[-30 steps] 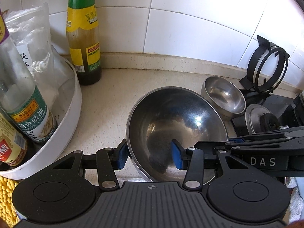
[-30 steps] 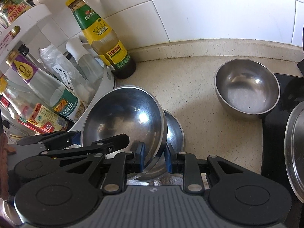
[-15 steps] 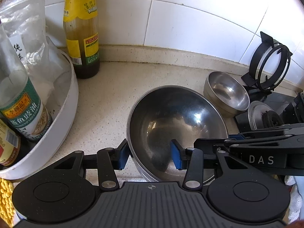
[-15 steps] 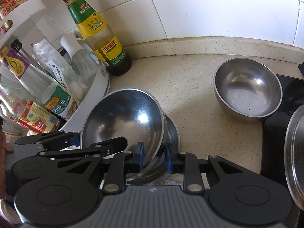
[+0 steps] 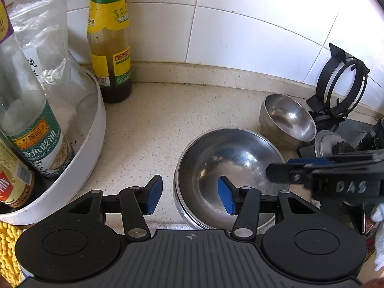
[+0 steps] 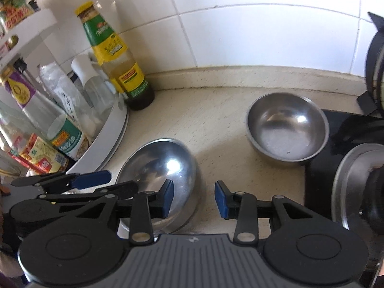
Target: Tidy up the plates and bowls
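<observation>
A large steel bowl (image 5: 230, 165) sits nested in another bowl on the speckled counter; it also shows in the right wrist view (image 6: 160, 168). My left gripper (image 5: 189, 195) is open, its jaws astride the bowl's near-left rim without touching. My right gripper (image 6: 194, 198) is open and empty, its jaws astride the bowl's right rim; it shows blurred in the left wrist view (image 5: 331, 175). A smaller steel bowl (image 6: 286, 126) stands apart to the right, near the stove; it shows too in the left wrist view (image 5: 288, 120).
A white turntable tray (image 5: 93, 129) holding sauce bottles stands at the left. A green-capped sauce bottle (image 5: 110, 48) stands by the tiled wall. A black stove (image 6: 336, 148) with a steel pot lid (image 6: 352, 182) lies at the right. A black wire rack (image 5: 340, 88) leans at the wall.
My right gripper has let go of the large bowl's rim and opened. The bowl has settled level into the one beneath. My left gripper has opened wider and shifted left.
</observation>
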The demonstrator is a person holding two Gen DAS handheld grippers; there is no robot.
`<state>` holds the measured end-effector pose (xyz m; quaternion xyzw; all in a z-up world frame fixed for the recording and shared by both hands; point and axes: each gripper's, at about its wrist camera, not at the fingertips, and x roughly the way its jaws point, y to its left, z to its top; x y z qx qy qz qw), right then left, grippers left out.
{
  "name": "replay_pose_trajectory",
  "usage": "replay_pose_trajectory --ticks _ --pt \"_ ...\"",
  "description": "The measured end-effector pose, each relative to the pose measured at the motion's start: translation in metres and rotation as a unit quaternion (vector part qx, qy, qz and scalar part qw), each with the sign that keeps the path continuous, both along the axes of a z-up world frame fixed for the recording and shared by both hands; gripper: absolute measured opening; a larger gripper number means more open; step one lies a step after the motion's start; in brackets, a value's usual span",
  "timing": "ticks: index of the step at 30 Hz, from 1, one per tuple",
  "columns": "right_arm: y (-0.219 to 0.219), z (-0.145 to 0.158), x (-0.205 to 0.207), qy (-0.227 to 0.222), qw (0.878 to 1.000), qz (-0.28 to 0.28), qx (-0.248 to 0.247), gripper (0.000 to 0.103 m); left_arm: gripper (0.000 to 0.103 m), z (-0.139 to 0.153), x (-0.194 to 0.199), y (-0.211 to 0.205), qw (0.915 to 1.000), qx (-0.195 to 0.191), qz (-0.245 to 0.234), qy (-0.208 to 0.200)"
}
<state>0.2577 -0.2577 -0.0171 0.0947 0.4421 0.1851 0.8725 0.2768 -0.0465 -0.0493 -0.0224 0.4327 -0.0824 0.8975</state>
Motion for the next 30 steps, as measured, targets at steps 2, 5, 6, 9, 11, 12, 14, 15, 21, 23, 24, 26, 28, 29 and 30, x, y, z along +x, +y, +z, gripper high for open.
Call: replay_pose_trajectory --ticks 2,5,6,9,11,12,14,15,21,23,24,26,28,29,30 --pt "-0.009 0.004 0.000 -0.004 1.000 -0.010 -0.003 0.052 0.061 0.001 -0.002 -0.001 1.0000 0.001 0.000 -0.002" --pt "-0.026 0.007 0.003 -0.005 1.000 -0.029 -0.008 0.053 0.064 0.003 -0.003 -0.004 1.0000 0.004 -0.003 -0.005" --pt "-0.033 0.007 0.004 -0.004 0.999 -0.036 -0.010 0.053 0.067 0.004 -0.003 -0.005 1.0000 0.006 -0.004 -0.006" --pt "-0.053 0.011 0.012 -0.004 0.998 -0.058 -0.024 0.057 0.073 0.012 -0.002 -0.008 0.9998 0.012 -0.004 -0.016" --pt "-0.066 0.014 0.017 -0.007 0.997 -0.070 -0.034 0.058 0.075 0.021 0.002 -0.011 0.9996 0.014 -0.005 -0.024" --pt "-0.072 0.016 0.021 -0.008 0.996 -0.076 -0.038 0.058 0.076 0.026 0.005 -0.014 0.9994 0.015 -0.007 -0.031" --pt "-0.085 0.017 0.028 -0.008 0.995 -0.087 -0.041 0.059 0.078 0.036 0.012 -0.022 0.9989 0.019 -0.010 -0.042" --pt "-0.091 0.017 0.032 -0.006 0.995 -0.091 -0.041 0.059 0.081 0.041 0.017 -0.028 0.9987 0.019 -0.014 -0.046" --pt "-0.119 0.003 0.065 0.025 0.994 -0.101 -0.037 0.060 0.086 0.047 0.055 -0.082 0.9966 0.035 -0.060 -0.045" --pt "-0.124 -0.002 0.074 0.029 0.994 -0.100 -0.033 0.060 0.086 0.039 0.069 -0.100 0.9964 0.040 -0.069 -0.029" --pt "-0.126 -0.004 0.076 0.031 0.994 -0.099 -0.030 0.060 0.086 0.033 0.076 -0.107 0.9964 0.045 -0.070 -0.019" --pt "-0.129 -0.009 0.083 0.035 0.995 -0.091 -0.022 0.060 0.086 0.023 0.088 -0.118 0.9959 0.053 -0.073 -0.004" --pt "-0.128 -0.015 0.088 0.040 0.996 -0.081 -0.019 0.061 0.086 0.015 0.095 -0.125 0.9954 0.059 -0.076 0.004" --pt "-0.128 -0.018 0.090 0.043 0.996 -0.077 -0.017 0.062 0.086 0.013 0.099 -0.126 0.9951 0.061 -0.077 0.007" --pt "-0.128 -0.021 0.093 0.048 0.996 -0.073 -0.014 0.062 0.086 0.010 0.103 -0.128 0.9950 0.063 -0.078 0.009"
